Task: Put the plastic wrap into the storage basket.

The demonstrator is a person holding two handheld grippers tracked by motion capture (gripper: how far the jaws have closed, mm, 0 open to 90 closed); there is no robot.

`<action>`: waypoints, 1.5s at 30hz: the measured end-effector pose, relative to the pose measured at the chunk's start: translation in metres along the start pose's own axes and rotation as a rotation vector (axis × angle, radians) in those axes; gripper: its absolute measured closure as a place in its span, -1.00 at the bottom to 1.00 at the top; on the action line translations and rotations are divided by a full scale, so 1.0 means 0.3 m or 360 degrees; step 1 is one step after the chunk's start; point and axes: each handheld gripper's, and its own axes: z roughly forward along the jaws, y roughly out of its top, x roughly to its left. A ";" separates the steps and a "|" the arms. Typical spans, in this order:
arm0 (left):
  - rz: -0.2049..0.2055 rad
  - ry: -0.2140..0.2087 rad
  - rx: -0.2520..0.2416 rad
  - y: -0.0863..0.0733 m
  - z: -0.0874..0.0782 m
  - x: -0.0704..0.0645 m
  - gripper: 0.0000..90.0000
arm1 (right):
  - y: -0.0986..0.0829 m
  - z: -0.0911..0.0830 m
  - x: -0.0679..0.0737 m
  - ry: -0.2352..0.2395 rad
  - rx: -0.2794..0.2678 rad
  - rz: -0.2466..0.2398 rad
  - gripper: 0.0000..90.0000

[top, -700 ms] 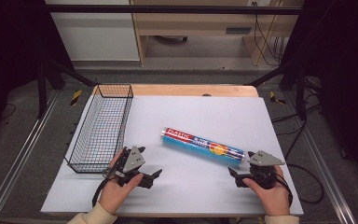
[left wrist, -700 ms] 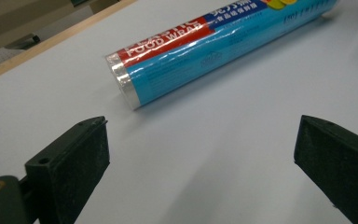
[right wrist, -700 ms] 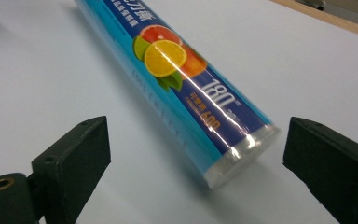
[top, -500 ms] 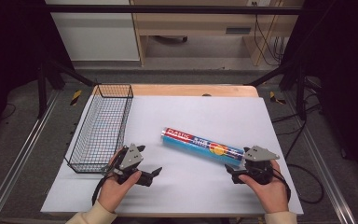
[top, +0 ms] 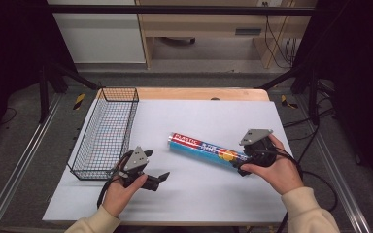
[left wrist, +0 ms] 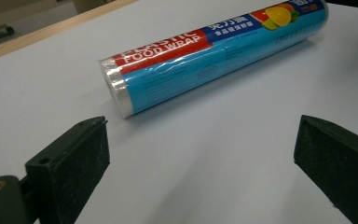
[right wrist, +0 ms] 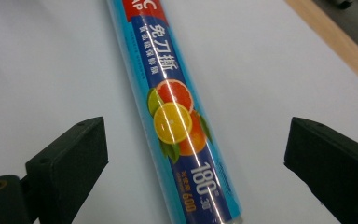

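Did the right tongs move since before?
Yes. The right tongs slid forward and left, away from the table's near edge, and now straddle the end of the wrap roll, open.

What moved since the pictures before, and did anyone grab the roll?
The right gripper moved forward to the near end of the roll; its open fingers now sit on either side, not closed on it. The left gripper shifted slightly right, also open. The roll and the basket stayed put.
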 end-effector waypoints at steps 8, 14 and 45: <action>0.0053 0.0091 -0.0023 -0.013 -0.032 -0.004 -0.92 | 0.031 0.107 -0.006 0.0119 0.0116 -0.0064 -0.81; 0.0066 0.0096 -0.0034 -0.010 -0.039 0.003 -0.93 | 0.054 0.199 0.030 0.0245 0.0194 -0.0122 -0.81; 0.0074 0.0110 0.0009 -0.024 -0.058 -0.020 -0.91 | 0.045 0.379 -0.042 0.0448 0.0458 -0.0129 -0.43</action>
